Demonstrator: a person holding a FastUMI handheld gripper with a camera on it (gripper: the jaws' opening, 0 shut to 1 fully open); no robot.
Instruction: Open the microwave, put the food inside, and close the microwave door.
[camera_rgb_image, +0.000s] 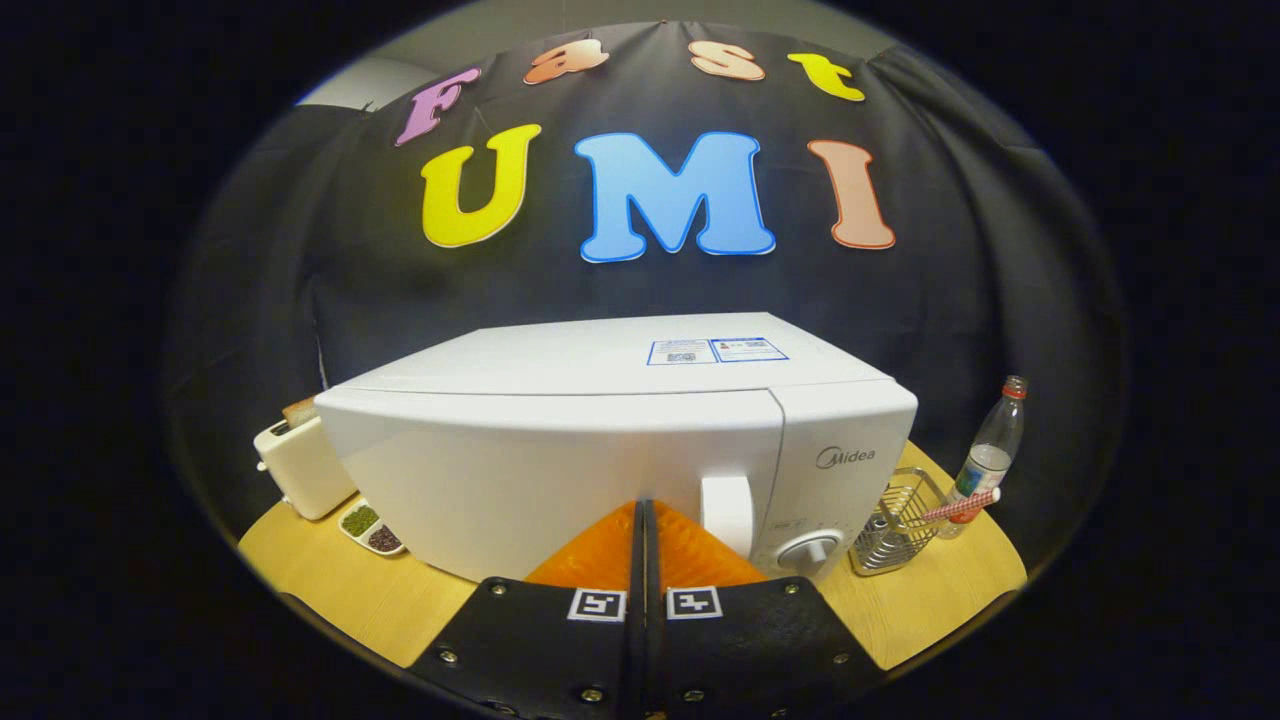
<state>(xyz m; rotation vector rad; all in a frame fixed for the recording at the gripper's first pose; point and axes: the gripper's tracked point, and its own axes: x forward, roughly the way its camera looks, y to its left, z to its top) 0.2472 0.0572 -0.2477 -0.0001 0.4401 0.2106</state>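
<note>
One step is in hand — opening. My jaws are pressed together, holding nothing, just before the shut microwave on the desk. Next I must part them and catch the door handle — just right of my tips.

gripper view faces microwave door, close, from slightly above.

Pale toaster, divided dish of seeds, wire basket, plastic bottle, wooden table
</note>
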